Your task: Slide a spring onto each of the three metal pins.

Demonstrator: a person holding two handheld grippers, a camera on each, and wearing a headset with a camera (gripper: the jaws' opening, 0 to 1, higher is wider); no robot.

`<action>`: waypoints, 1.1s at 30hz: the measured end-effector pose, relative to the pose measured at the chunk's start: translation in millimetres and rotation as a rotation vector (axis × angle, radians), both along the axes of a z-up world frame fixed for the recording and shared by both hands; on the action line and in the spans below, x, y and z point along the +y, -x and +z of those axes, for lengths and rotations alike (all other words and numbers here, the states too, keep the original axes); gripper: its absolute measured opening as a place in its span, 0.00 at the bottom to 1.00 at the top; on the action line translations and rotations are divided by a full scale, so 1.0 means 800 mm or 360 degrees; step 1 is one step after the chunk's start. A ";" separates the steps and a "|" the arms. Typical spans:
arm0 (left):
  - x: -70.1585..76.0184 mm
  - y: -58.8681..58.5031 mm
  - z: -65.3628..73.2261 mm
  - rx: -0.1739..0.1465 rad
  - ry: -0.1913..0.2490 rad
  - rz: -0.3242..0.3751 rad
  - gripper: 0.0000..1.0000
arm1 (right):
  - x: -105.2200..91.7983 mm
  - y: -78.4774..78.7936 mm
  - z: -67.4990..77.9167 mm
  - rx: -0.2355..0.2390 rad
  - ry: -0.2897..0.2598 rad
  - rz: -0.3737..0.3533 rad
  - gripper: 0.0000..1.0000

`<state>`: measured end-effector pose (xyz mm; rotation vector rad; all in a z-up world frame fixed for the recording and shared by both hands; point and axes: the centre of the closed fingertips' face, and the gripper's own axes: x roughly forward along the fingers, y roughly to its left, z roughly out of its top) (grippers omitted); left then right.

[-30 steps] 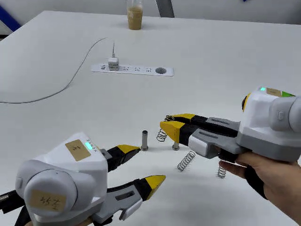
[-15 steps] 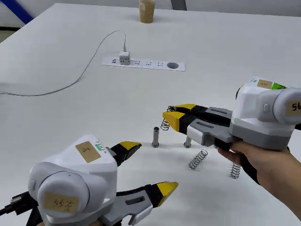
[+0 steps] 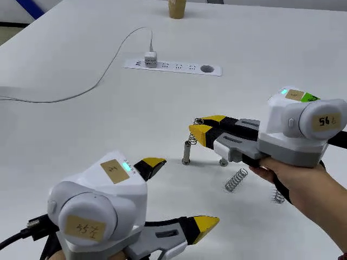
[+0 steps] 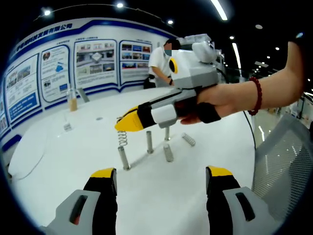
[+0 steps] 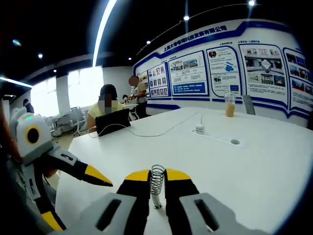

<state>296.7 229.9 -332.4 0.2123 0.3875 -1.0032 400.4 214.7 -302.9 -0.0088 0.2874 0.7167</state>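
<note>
**Spring poised over the nearest pin**

Left of the nearest pin [image 3: 186, 154], the left tool [image 3: 180, 195] hovers low over the desk [image 3: 81, 124]. Its jaws are spread wide, with nothing between them and nothing touched.

The pin stands upright and bare. Straight above it is the right tool [image 3: 196, 128], reaching in from the pin's right. It is pinched closed on a spring [image 5: 157, 178], held upright so the coils line up with the pin. The spring's lower end sits right at the pin's top. I cannot tell whether the first coil has caught over it.

This looks like the first of the three fittings, since no pin appears to wear a spring yet. The next move calls for keeping the spring plumb and lowering it until the coils pass the top. Easing the jaws then lets it slide down.

Right of the nearest pin stands a second pin [image 3: 223, 161], also bare, just under the right tool's body. A third pin [image 4: 167, 133] shows beyond it in the left gripper view. Farther right, two loose springs lie on the desk, one [image 3: 236, 180] near and another [image 3: 278, 196] beside the person's hand.
</note>
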 end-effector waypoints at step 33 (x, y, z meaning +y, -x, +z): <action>0.002 -0.002 0.000 0.0021 0.0012 0.0012 0.75 | 0.016 0.007 -0.047 0.0002 0.0297 0.0098 0.12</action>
